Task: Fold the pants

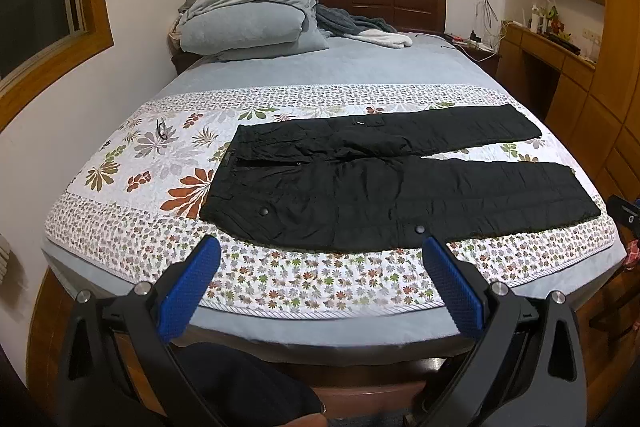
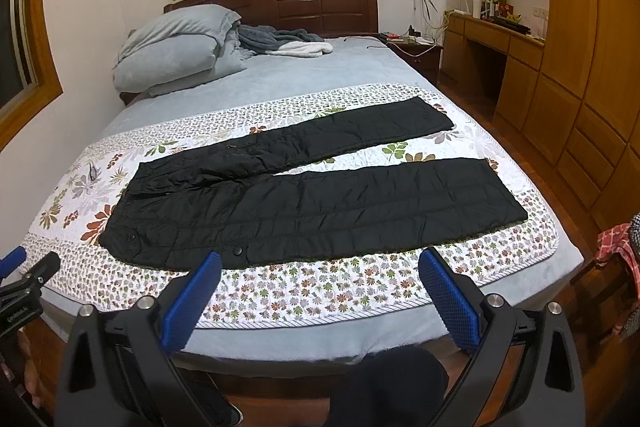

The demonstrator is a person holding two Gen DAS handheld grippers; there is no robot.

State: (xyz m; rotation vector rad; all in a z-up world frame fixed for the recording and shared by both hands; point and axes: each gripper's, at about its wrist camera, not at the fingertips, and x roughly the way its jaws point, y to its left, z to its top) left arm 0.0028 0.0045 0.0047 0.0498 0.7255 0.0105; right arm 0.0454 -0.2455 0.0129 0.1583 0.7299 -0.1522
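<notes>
Black pants (image 1: 384, 183) lie flat and spread out on the floral quilt (image 1: 132, 163), waistband to the left and both legs running to the right, with a narrow gap between the legs. They also show in the right wrist view (image 2: 320, 199). My left gripper (image 1: 320, 251) is open and empty, held above the bed's near edge just short of the pants' near leg. My right gripper (image 2: 320, 263) is open and empty, also just in front of the near leg. The left gripper's tip shows at the left edge of the right wrist view (image 2: 24, 267).
A pair of glasses (image 1: 162, 129) lies on the quilt left of the waistband. Pillows (image 1: 248, 15) and a blanket (image 1: 360, 27) sit by the headboard. A nightstand (image 2: 416, 51) and wooden desk with cabinets (image 2: 520, 67) stand to the right of the bed.
</notes>
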